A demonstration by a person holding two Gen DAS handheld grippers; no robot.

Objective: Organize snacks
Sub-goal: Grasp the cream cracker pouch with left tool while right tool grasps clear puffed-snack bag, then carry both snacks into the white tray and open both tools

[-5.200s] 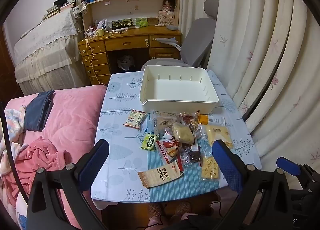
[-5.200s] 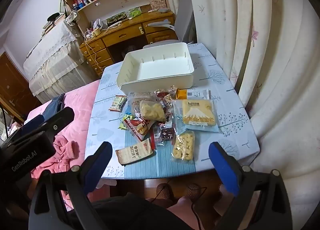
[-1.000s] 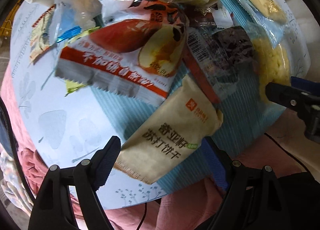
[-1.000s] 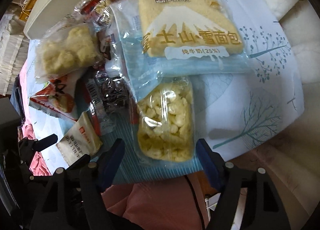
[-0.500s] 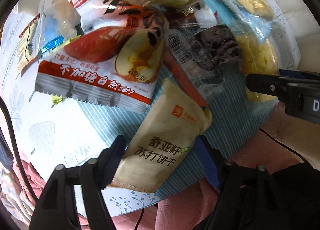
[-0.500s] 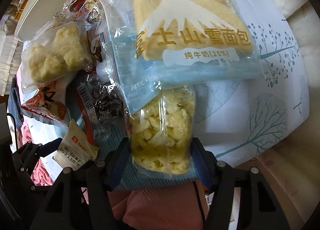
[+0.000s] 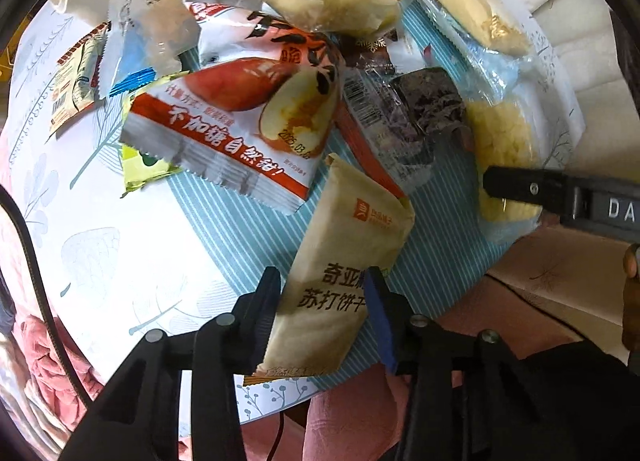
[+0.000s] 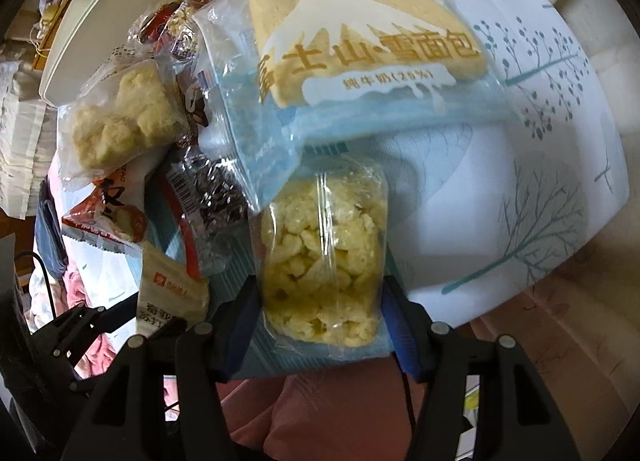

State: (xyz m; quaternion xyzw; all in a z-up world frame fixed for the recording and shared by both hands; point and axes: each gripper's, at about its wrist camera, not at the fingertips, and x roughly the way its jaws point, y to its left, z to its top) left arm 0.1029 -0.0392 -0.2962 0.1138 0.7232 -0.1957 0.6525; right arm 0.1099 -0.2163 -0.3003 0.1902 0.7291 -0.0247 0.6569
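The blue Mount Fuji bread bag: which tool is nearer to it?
Right. The right tool grips the puffed-snack bag tucked under the bread bag; the left tool holds the cracker packet.

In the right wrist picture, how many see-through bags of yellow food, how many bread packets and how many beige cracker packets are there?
See-through bags of yellow food: 2, the puffed pieces bag and the crumbly lumps bag
Bread packets: 1, the bread packet
Beige cracker packets: 1, the cracker packet
Total: 4
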